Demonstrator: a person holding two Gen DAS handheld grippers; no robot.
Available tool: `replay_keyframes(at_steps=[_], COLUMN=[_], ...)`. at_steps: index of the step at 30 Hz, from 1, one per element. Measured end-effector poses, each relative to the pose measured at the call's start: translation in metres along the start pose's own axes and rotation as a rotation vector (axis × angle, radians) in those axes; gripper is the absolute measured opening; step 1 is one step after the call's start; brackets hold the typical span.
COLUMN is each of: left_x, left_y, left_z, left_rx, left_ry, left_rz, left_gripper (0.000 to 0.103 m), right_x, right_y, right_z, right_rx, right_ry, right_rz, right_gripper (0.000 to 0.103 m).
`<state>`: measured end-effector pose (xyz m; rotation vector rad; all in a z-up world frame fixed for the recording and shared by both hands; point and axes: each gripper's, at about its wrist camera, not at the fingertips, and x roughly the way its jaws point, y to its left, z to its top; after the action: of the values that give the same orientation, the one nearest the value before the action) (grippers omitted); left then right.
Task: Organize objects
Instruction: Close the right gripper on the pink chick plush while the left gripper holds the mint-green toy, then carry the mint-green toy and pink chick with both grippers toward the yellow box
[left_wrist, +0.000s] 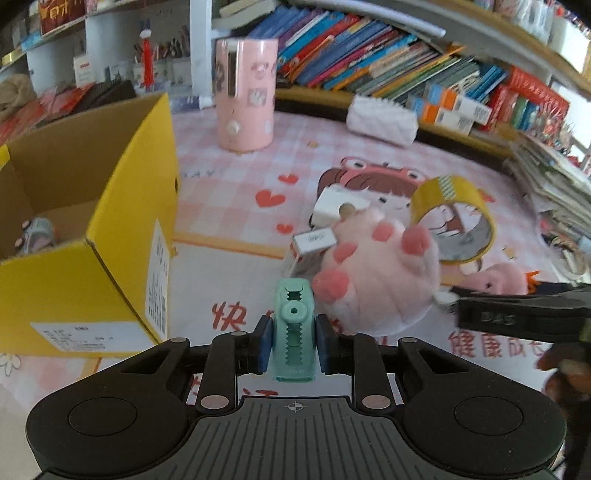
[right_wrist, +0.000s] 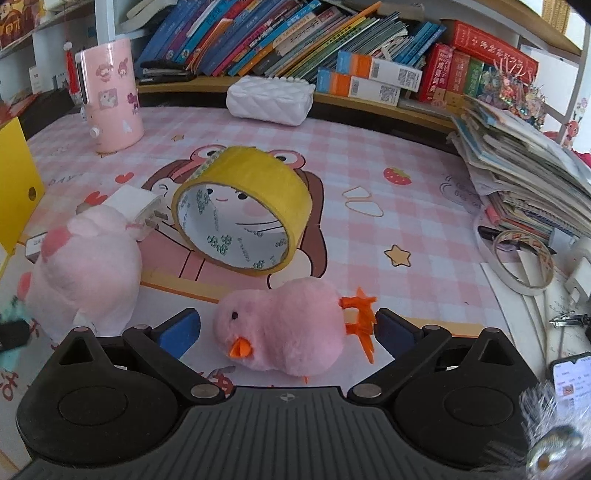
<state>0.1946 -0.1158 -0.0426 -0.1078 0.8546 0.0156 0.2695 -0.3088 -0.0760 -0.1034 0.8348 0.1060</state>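
My left gripper (left_wrist: 293, 341) is shut on a small teal correction-tape dispenser (left_wrist: 293, 325), its blue pads pressing both sides. Just beyond it lies a pink plush paw (left_wrist: 384, 273), with a small red-and-white box (left_wrist: 308, 249) and a white charger plug (left_wrist: 338, 206) behind. An open yellow cardboard box (left_wrist: 122, 206) stands to the left. My right gripper (right_wrist: 288, 328) is open, its jaws standing on either side of a pink plush chick (right_wrist: 280, 332) without pressing it. A yellow tape roll (right_wrist: 243, 210) stands on edge behind the chick.
A pink cylindrical humidifier (right_wrist: 110, 96) and a white quilted case (right_wrist: 269, 98) stand at the back. Book rows fill the shelf (right_wrist: 295, 37). A paper stack (right_wrist: 524, 177), a thin tape ring (right_wrist: 522, 260) and a phone (right_wrist: 570, 384) crowd the right side.
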Motion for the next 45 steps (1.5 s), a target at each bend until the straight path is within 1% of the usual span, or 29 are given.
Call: replay_keyframes(at_steps=[3,6,8,13,23,29,33,38,42,45], left_x=[-0.004,-0.006,-0.008,-0.015,-0.037,-0.056,-0.073,-0.096,-0.114,-0.125], left_y=[0.0,0.003,0.005,0.007,0.019,0.036,0.053,0.081,0.103,0.119], left_z=[0.001,0.0,0.0,-0.001,-0.013,-0.026,-0.036,-0.051,-0.063,-0.071], left_rx=[0.005,-0.002,-0.006,-0.004,0.0,-0.003,-0.017,-0.045,-0.067,-0.083], left_ry=[-0.008,-0.009,-0.011,-0.024,-0.049,-0.074,-0.093,-0.113,-0.129,-0.135], left_rz=[-0.011,-0.013,-0.017,-0.041,-0.085,-0.107,-0.105,-0.088,-0.069,-0.054], left_gripper=[0.023,0.023,0.023,0.023,0.023,0.023,0.023,0.023,0.023,0.023], right_x=[0.006,0.009,0.006,-0.012,-0.07,-0.097,-0.114,-0.134,-0.151,-0.162], right_y=[0.001,0.002,0.002,0.002,0.015,0.047,0.071,0.101,0.126,0.148], right_z=[0.001,0.001,0.0,-0.002,-0.019,-0.035,-0.044,-0.054,-0.059,-0.067], right_rx=[0.001,-0.01,-0.015,0.004,0.058,0.001,-0.041,-0.07,-0.08,-0.113], right_ry=[0.017,0.024,0.01,-0.017,-0.053,-0.067,-0.08,-0.084,-0.087,-0.095], right_rz=[0.003,-0.019,-0.015,-0.017,-0.021,0.006,0.028,0.062,0.11,0.132], right_gripper=[0.099,0.087,0.085,0.084,0.084,0.084,0.084,0.084,0.084,0.084])
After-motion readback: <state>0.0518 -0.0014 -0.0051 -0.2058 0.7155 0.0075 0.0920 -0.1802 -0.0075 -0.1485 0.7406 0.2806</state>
